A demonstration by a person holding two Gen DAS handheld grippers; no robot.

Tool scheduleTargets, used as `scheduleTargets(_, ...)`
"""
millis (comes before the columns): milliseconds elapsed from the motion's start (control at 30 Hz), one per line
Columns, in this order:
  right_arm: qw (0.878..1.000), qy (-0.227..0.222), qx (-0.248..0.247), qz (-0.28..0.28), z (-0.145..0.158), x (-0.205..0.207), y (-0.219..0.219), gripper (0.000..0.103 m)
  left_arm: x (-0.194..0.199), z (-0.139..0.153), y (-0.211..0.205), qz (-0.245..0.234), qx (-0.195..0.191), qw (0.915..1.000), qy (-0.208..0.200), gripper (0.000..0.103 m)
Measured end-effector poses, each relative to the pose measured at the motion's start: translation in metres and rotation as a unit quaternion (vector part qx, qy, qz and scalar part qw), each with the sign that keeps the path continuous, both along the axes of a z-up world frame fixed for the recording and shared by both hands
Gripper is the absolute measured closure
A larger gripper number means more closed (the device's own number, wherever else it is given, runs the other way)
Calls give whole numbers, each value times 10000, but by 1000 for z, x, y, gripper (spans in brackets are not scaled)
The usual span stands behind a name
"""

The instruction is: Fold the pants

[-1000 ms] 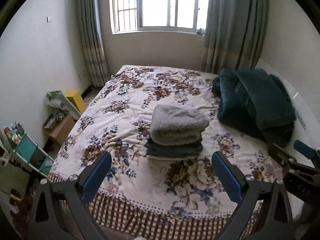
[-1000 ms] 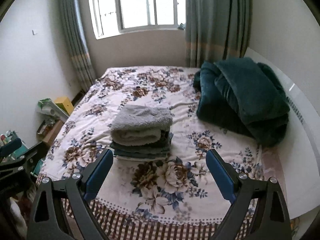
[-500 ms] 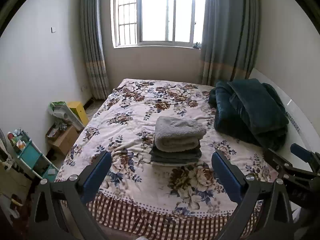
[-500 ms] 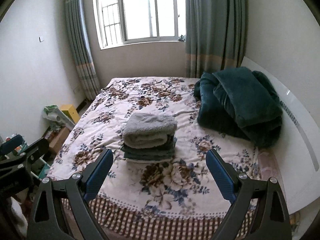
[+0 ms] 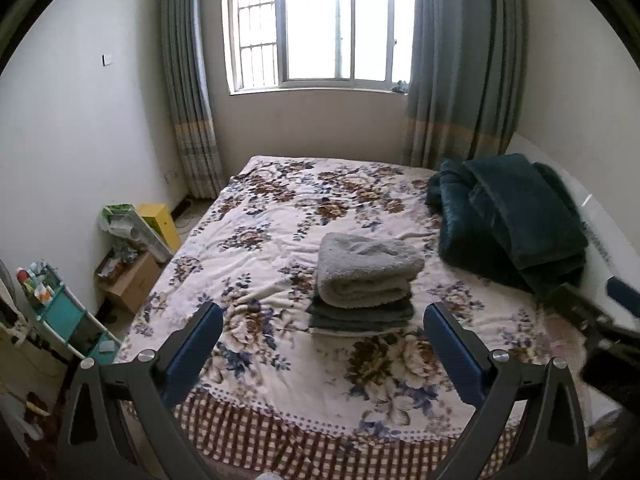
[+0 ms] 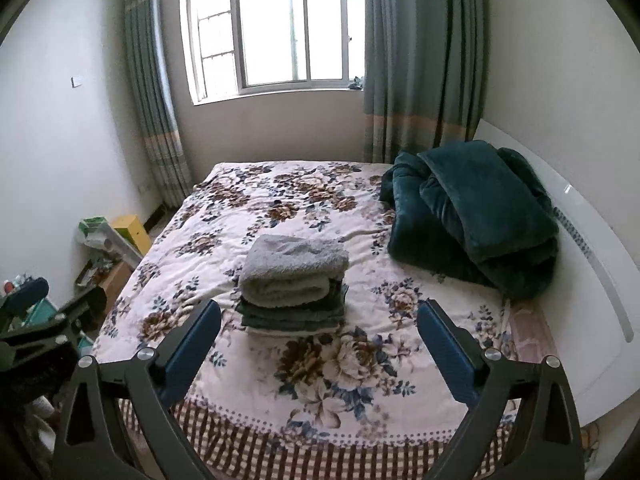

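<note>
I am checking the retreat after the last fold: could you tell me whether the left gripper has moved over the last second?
Yes. The left gripper has pulled back and tilted up: the window now shows fuller, and the folded stack looks smaller.

Open floral bedspread (image 5: 280,248) around the stack

I see bare cover left of and in front of the folded grey-and-dark clothes stack (image 5: 366,280); the heaped dark-green plush blanket (image 6: 472,216) blocks my right side.

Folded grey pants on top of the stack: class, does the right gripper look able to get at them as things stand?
Probably yes. The right gripper is open and empty, facing the grey pants, which lie uncovered atop the stack with only bare bedspread between. The green blanket sits off to the side.
</note>
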State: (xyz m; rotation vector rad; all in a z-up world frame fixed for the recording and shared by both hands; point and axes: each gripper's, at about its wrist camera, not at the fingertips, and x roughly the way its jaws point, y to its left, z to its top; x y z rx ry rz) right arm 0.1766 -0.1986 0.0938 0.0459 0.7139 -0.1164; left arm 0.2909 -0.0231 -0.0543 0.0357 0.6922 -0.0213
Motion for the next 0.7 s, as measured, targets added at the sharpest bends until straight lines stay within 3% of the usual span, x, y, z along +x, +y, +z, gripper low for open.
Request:
scheduleTargets(400, 9996, 202, -183, -118, -31, 66, -2, 3, 51, -23, -5, 17, 37, 9995, 309, 0)
scheduleTargets(700, 9988, 443, -82, -187, -57, 91, -5, 3, 60, -30, -5, 47, 114, 9993, 354, 0)
